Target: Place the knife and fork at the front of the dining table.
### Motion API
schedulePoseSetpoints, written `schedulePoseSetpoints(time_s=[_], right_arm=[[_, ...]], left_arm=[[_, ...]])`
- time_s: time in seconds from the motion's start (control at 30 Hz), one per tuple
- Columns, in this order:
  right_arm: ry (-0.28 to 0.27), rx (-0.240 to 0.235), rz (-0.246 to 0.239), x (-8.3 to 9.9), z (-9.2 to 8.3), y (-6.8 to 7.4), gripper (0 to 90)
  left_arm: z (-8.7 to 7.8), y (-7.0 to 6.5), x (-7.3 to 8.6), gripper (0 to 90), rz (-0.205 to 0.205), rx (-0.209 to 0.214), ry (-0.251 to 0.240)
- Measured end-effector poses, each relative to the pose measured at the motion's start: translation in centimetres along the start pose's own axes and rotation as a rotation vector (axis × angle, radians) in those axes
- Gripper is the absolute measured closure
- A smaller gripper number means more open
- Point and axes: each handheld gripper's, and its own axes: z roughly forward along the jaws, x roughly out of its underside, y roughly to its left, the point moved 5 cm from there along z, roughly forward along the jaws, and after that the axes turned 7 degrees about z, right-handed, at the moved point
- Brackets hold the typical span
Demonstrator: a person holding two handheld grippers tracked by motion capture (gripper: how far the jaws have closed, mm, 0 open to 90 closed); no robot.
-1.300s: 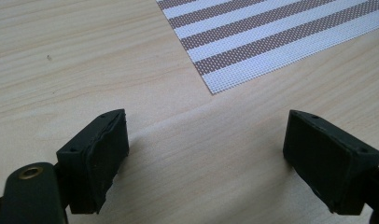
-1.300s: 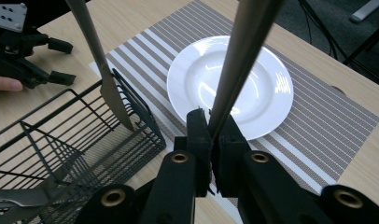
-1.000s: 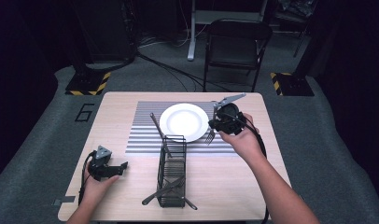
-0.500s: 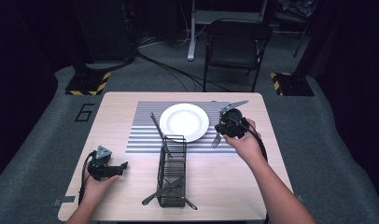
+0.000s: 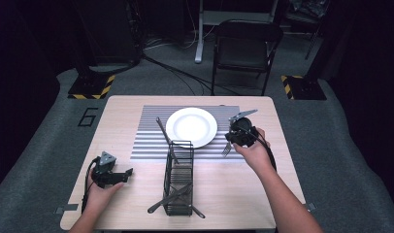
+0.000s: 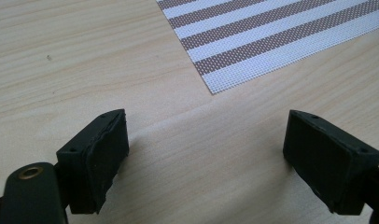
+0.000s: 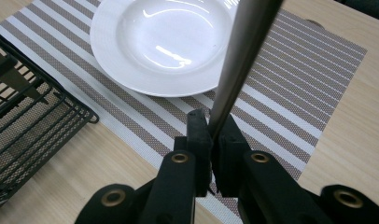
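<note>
Wooden table point(image 5: 112, 121) carries a striped placemat point(image 5: 151, 141) with a white plate point(image 5: 191, 127) on it. Right gripper point(image 5: 236, 138) is clamped on a fork point(image 5: 227, 148), just to the right of the plate, above the mat's right edge. Its long axis runs slanted: the tines point down and toward the person, the handle point(image 7: 243, 56) goes up and away. Left gripper point(image 5: 118, 175) rests on the table near the left front, jaws wide apart with nothing between. A wire basket point(image 5: 178, 184) stands between the hands
</note>
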Motion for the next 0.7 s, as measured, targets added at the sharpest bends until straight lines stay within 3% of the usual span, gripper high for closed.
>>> schedulePoseSetpoints(time_s=[0.7], right_arm=[[0.023, 0.003, 0.016, 1.3, 2.9, -0.6, 87.0]], left_arm=[[0.0, 0.0, 0.0, 14.2, 0.000, 0.000, 0.000]])
